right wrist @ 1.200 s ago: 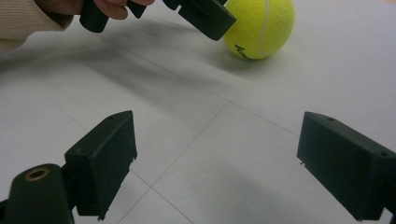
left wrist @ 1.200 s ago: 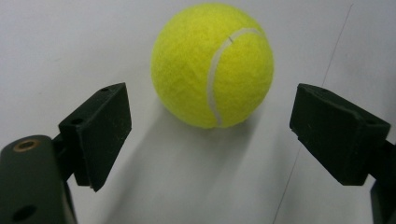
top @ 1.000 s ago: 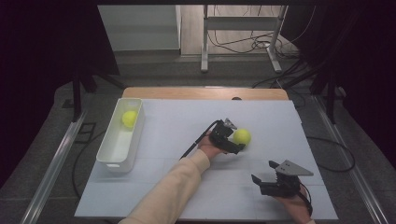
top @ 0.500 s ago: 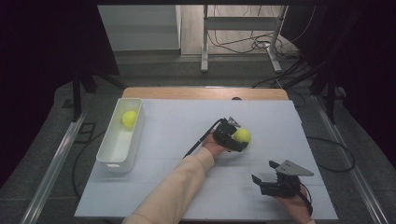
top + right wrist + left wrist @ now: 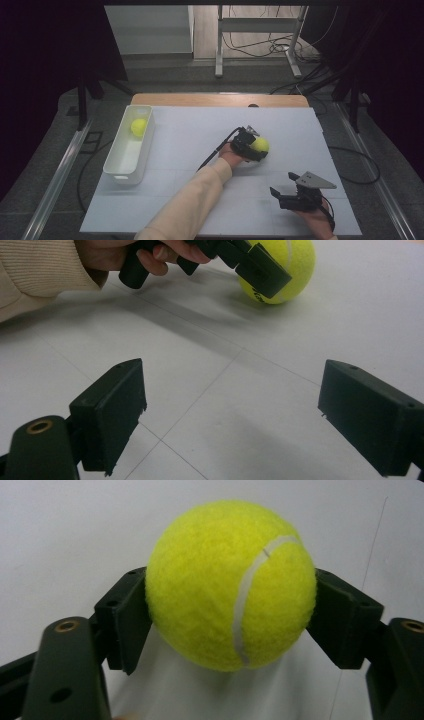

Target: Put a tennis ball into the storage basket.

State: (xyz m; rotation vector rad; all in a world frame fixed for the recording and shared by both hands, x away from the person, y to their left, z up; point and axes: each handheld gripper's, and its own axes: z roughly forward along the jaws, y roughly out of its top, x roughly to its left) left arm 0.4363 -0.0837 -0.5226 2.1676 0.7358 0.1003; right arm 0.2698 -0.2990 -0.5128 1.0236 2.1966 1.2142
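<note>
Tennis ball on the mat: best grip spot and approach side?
Across its widest middle, one pad on each opposite side, coming in level along the table. It is round, so only a grip across the equator stays put. The left gripper, jaws just closed, already clamps the tennis ball this way.

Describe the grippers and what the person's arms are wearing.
Both are matte black handheld tools with two blocky flat-faced jaws and brass-coloured rivets at the jaw arms. The left gripper trails a black cable toward the person. The right gripper carries a grey three-cornered plate on top. The left arm wears a cream ribbed sleeve.
</note>
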